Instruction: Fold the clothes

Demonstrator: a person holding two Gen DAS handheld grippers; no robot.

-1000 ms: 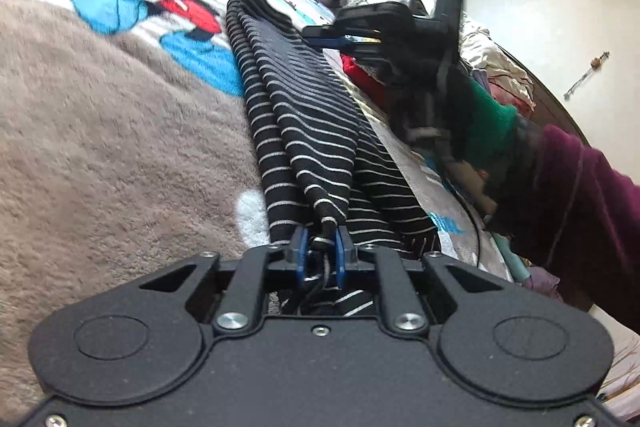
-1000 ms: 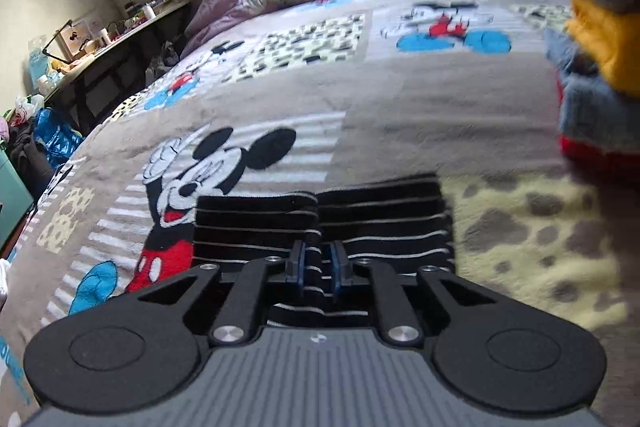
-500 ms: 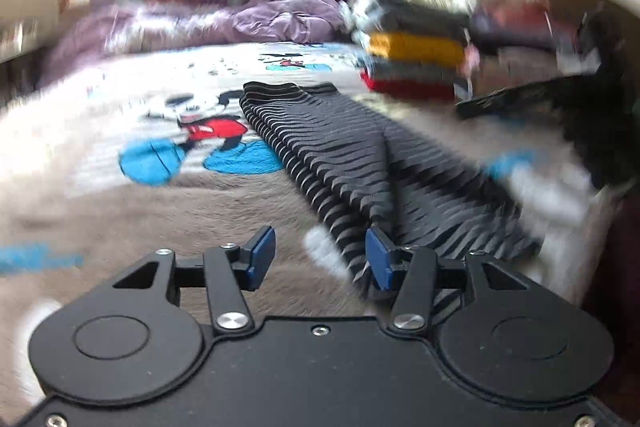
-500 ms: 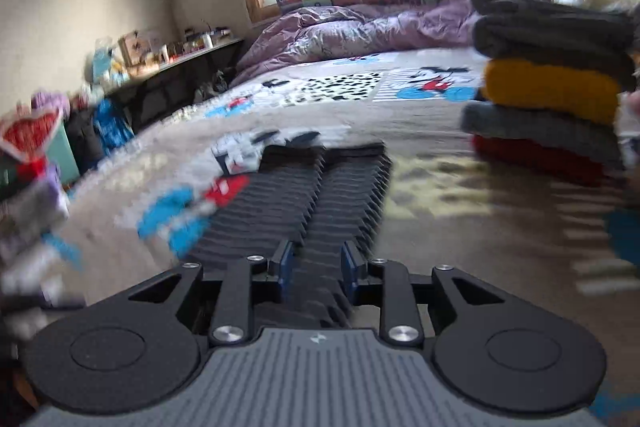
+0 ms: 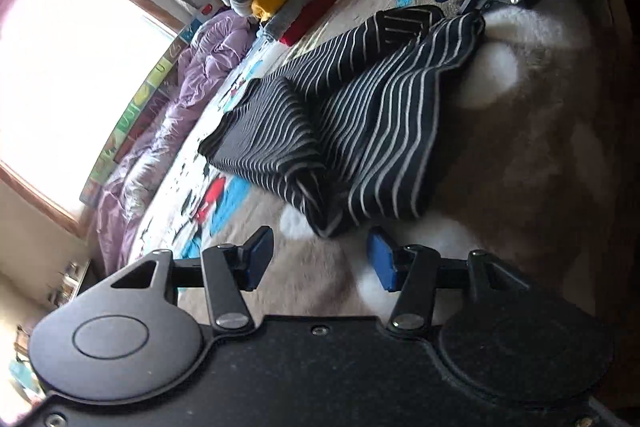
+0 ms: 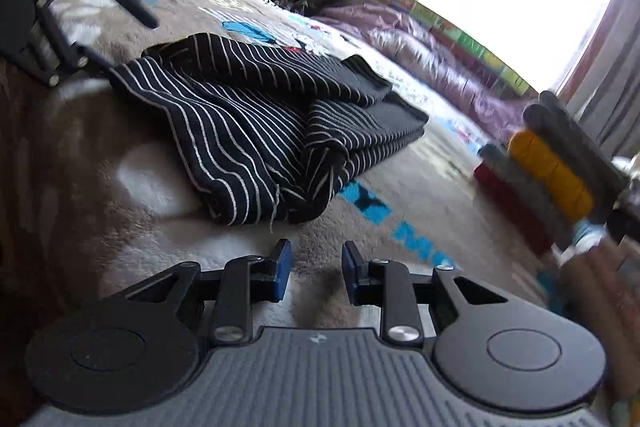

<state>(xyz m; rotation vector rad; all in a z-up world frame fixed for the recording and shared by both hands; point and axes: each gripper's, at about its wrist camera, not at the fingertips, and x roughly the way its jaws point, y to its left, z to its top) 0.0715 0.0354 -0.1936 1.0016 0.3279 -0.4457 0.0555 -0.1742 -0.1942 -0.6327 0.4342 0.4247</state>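
The striped garment (image 5: 360, 119) is seen in the middle of the left wrist view, laid on the blanket (image 5: 540, 155) in a loose, doubled heap, one half lapped over the other. In the right wrist view it sits in the centre left of the frame, its rumpled corner turned toward the camera, a thread hanging from the hem. No grip is held on it by either tool.

The left gripper (image 5: 316, 259) is shown at the bottom of its own frame with its blue pads wide apart, just short of the garment's near corner. The right gripper (image 6: 313, 269) is likewise parted, though more narrowly, over bare blanket just before the other corner. From opposite ends the cloth is faced, which suggests that a corner is meant to be taken on each side for the next fold; that is a judgement only. The fold so far looks uneven, so some smoothing may be called for.

A pile of folded clothes (image 6: 548, 171) is stacked at the right of the right wrist view, probably kept close so finished pieces can be added. A purple quilt (image 5: 168, 115) is bunched under the window (image 5: 72, 75).
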